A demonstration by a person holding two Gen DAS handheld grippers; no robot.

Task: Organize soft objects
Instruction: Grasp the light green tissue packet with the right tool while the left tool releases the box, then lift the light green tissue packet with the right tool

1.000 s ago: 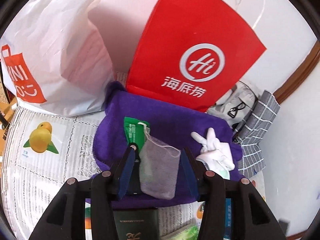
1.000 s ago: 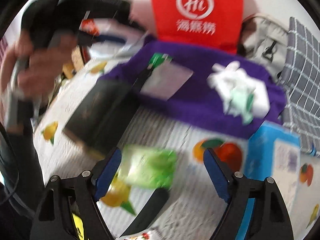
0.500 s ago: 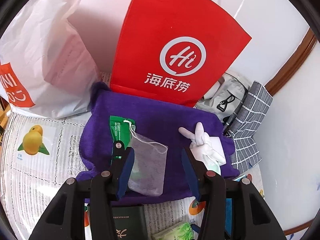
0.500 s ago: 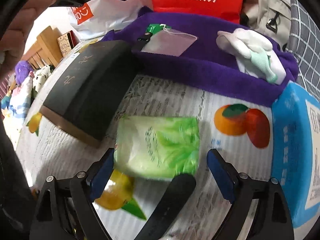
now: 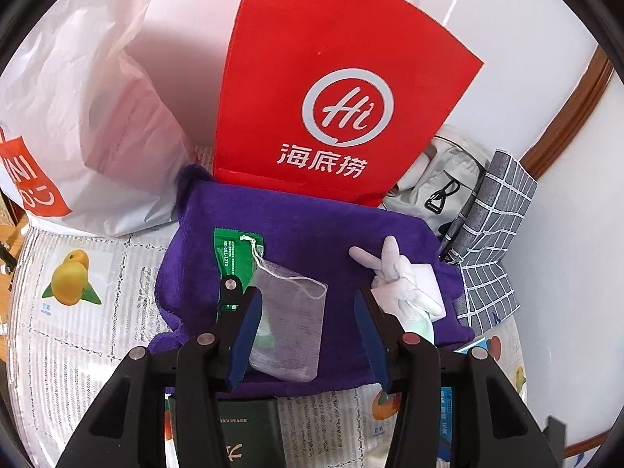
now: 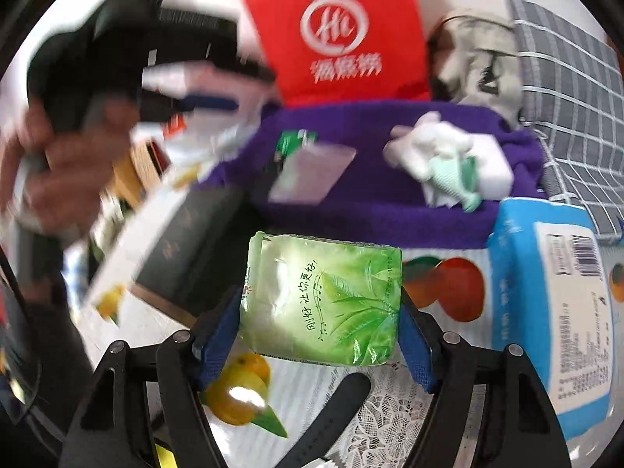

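on the purple towel (image 5: 351,234) we already see a mesh pouch (image 5: 290,331) and white gloves (image 5: 397,277). our right gripper (image 6: 319,335) has just been closing and now clamps the green tissue pack (image 6: 319,304), lifted off the tablecloth (image 6: 390,409), not yet placed; our left gripper (image 5: 308,335) hangs half-open, holding nothing.

Bright daylight, fisheye warp, right-view blur

Each gripper is black plastic with two thick arms that spread out like a fork. The left gripper (image 5: 308,335) has blue pads on the inside of its fingers (image 5: 245,335). Round silver screws sit on its arms, and one screw looks red. The right gripper (image 6: 318,345) looks the same, with blue pads and silver screws. The person's sleeve (image 6: 50,312) is dark.
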